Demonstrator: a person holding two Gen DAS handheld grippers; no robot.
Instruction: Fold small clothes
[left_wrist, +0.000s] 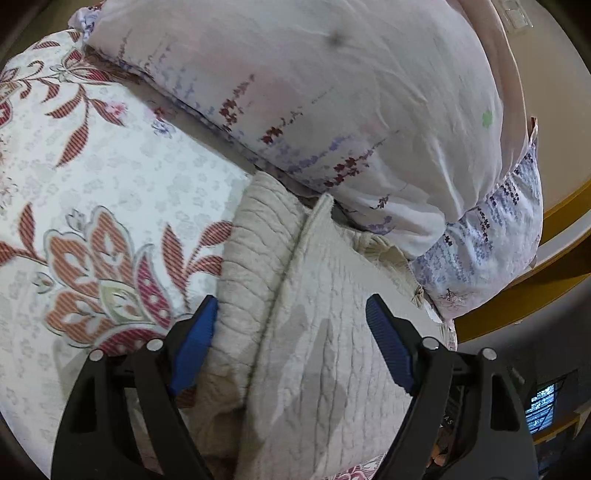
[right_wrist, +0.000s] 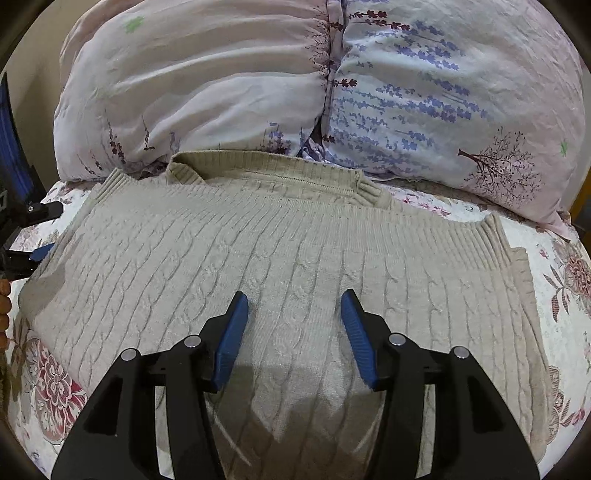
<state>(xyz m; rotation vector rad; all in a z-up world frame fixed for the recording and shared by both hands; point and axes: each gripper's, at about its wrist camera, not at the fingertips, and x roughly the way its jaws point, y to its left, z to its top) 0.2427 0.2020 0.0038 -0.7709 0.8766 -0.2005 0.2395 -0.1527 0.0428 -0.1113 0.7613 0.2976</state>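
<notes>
A bed (right_wrist: 561, 332) fills both views, covered by a white sheet printed with red and pink flowers (left_wrist: 92, 258). At its head lie two plump pillows: one pale pink with sparse purple sprigs (right_wrist: 192, 85), and just beside it one with denser lavender print and a small dark tree (right_wrist: 461, 92). In the left wrist view the pink pillow (left_wrist: 314, 92) bulges over the far end of the garment.

On the sheet, just in front of the pillows, lies a beige sweater (right_wrist: 288, 266). It is a cable knit, with raised rope-like columns running down its length and ribbed bands at the edges. It lies folded into a broad, roughly rectangular shape; a ribbed neckline shows at the far edge, touching the pillows, and a ribbed cuff or hem stands at the right corner. In the left wrist view the sweater (left_wrist: 314, 314) shows a long ridge where one layer overlaps another.

The right gripper (right_wrist: 293, 332) hovers over the middle of the knit with its blue-padded jaws spread apart, grasping nothing. The left gripper (left_wrist: 291, 332) sits over the left end of the sweater, jaws likewise wide and released, the fabric lying between them. It also appears at the left border of the right wrist view.
</notes>
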